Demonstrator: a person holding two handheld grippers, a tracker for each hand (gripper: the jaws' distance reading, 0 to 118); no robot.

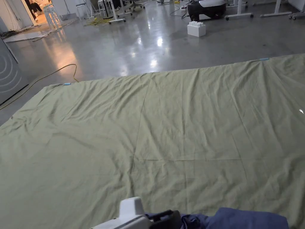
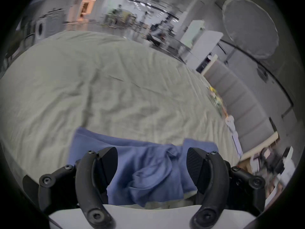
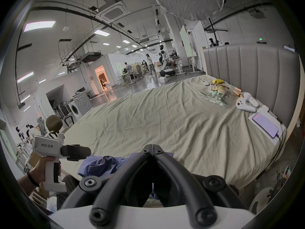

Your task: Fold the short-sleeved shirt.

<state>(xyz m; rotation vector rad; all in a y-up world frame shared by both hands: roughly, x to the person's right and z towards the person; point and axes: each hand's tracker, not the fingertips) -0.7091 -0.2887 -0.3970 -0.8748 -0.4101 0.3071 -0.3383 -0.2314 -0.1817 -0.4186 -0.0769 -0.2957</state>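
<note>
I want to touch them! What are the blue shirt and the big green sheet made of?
Shirt: looks like soft, thin woven cloth, maybe cotton; it is matte and bunches into loose, floppy folds. Sheet: also thin cloth, perhaps cotton, matte, with fine wrinkles and straight fold creases. The exact fibre cannot be told from looks alone.

Three cameras, all at the near edge of the bed (image 1: 166,125), facing across it.

Head view high, tilted down over the sheet toward the floor (image 1: 143,44) beyond. Left gripper view low and close above the blue shirt (image 2: 148,169), blurred. Right gripper view low, angled toward the headboard (image 3: 250,70), with the left gripper (image 3: 77,151) alongside. Shared by all three: sheet and shirt.
</note>
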